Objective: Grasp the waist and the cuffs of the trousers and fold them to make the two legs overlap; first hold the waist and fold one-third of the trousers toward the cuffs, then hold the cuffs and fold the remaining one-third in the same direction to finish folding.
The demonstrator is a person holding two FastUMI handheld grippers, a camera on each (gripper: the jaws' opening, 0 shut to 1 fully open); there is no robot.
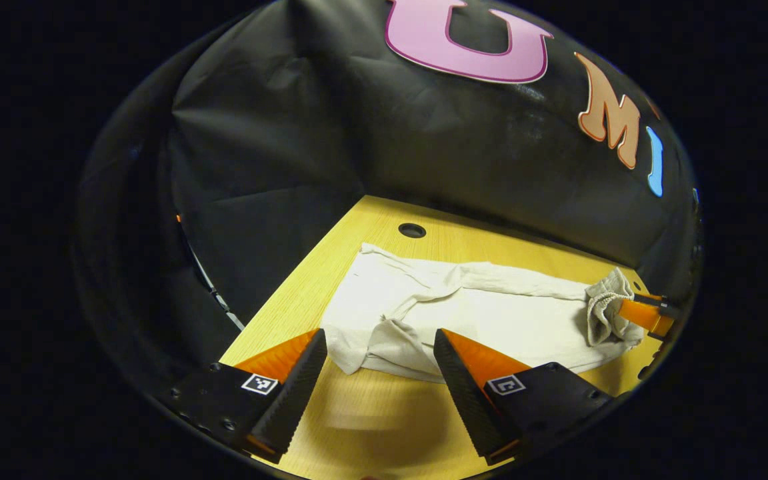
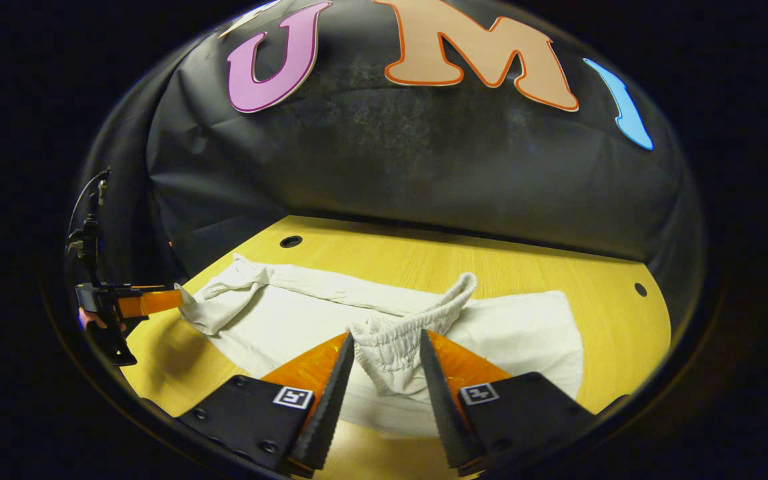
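Observation:
White trousers [image 1: 491, 313] lie lengthwise across the wooden table [image 1: 304, 280], legs roughly one over the other. My left gripper [image 1: 379, 337] is open, its fingers wide apart just short of the rumpled cuff end [image 1: 357, 347]. In the right gripper view, my right gripper [image 2: 386, 335] is shut on the bunched elastic waistband [image 2: 391, 350], which lifts off the table and loops up behind the fingers. From the left gripper view the right gripper [image 1: 644, 315] shows at the far right with the raised waistband [image 1: 604, 307] on it. The left gripper [image 2: 151, 303] appears at the cuff end [image 2: 214, 303] in the right gripper view.
The table has round cable holes [image 1: 412, 231] [image 2: 291, 241] [image 2: 635, 289] near its back edge. Black cloth walls close in behind and on both sides. Bare wood [image 2: 557, 267] lies behind the trousers and along the front edge.

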